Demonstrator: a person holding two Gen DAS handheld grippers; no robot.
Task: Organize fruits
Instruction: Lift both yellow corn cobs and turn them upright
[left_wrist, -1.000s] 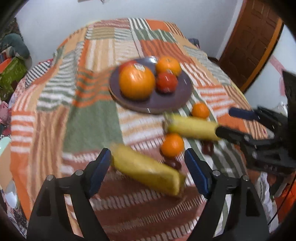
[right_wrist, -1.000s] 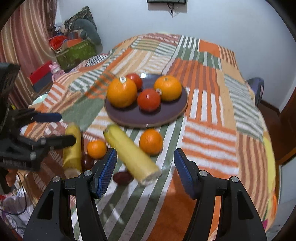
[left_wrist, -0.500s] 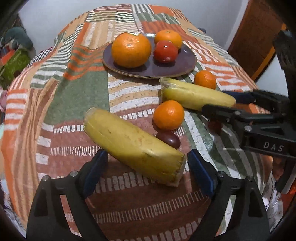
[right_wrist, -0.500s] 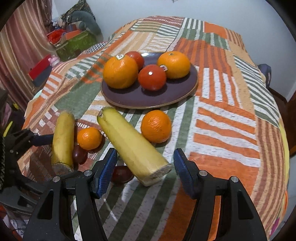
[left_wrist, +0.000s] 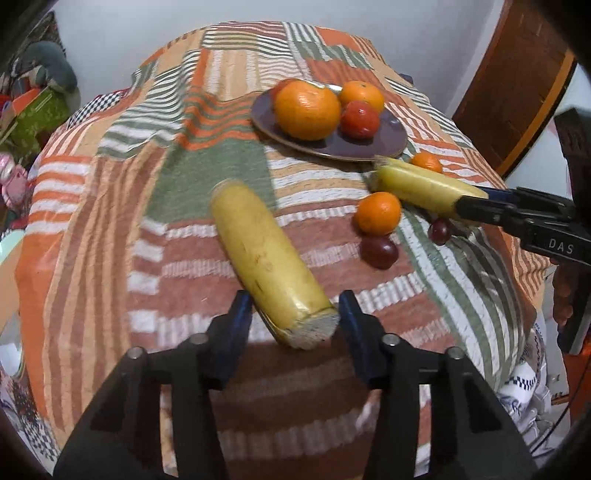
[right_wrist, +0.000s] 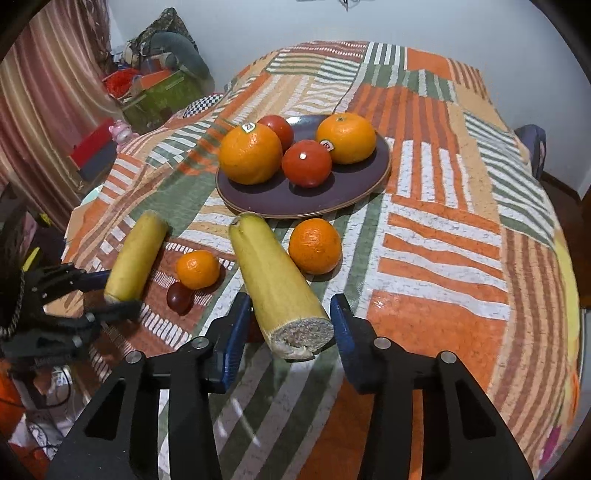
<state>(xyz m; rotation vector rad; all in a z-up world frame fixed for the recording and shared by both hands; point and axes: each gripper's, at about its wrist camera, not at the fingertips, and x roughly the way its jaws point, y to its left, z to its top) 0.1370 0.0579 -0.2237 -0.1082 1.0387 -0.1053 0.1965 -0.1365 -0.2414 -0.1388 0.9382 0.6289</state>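
Note:
Two yellow banana pieces lie on the patchwork cloth. My left gripper (left_wrist: 295, 317) is open with its jaws around the cut end of one banana piece (left_wrist: 266, 258); that piece also shows in the right wrist view (right_wrist: 135, 254). My right gripper (right_wrist: 290, 325) is open with its jaws around the cut end of the other banana piece (right_wrist: 275, 280), also in the left wrist view (left_wrist: 421, 186). A dark purple plate (right_wrist: 354, 184) holds two oranges and two red fruits. Two small oranges (right_wrist: 197, 268) (right_wrist: 314, 245) and dark red grapes (right_wrist: 179, 298) lie between the bananas.
The table's near edge drops off just below both grippers. A wooden door (left_wrist: 517, 85) stands at the right in the left wrist view. Boxes and clutter (right_wrist: 155, 92) sit on the floor beyond the table's left side, by a striped curtain (right_wrist: 40, 110).
Both grippers have moved forward onto their banana pieces, so the cut ends now sit between the jaws. The jaws of both have narrowed a little. The fruit has not moved.

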